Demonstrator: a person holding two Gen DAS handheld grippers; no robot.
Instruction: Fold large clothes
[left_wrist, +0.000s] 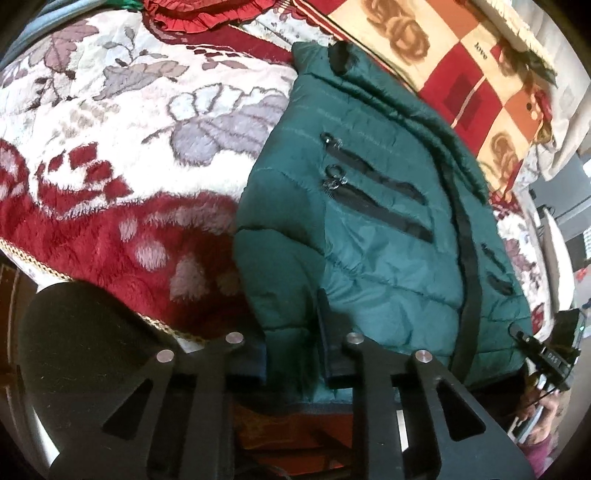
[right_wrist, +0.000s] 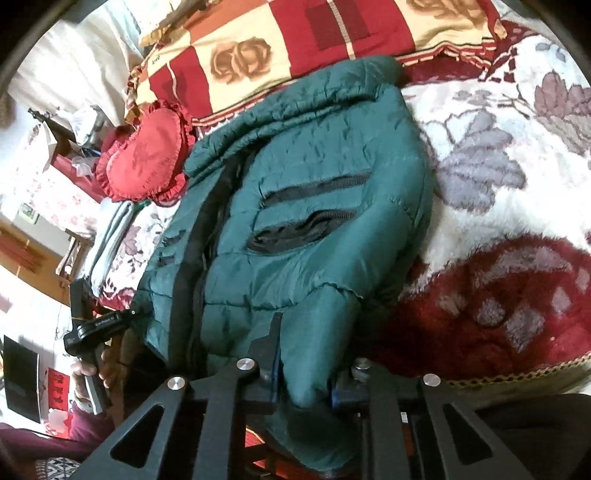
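A floral blanket (left_wrist: 155, 122) covers the bed. A checked quilt (right_wrist: 295, 48) lies at twelve o'clock. A red heart cushion (right_wrist: 144, 162) sits at ten.

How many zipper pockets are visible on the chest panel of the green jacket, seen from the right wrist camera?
2 on this panel of the green jacket: upper zipper pocket, closed, and lower zipper pocket, gaping open just below it. Others may be hidden beyond the front zipper.

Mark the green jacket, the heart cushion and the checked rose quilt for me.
green puffer jacket (right_wrist: 314, 229), right wrist view, quilted front by the zip pockets.
red heart cushion (right_wrist: 142, 155), right wrist view, centre panel.
checked rose quilt (left_wrist: 436, 48), left wrist view, cream square.
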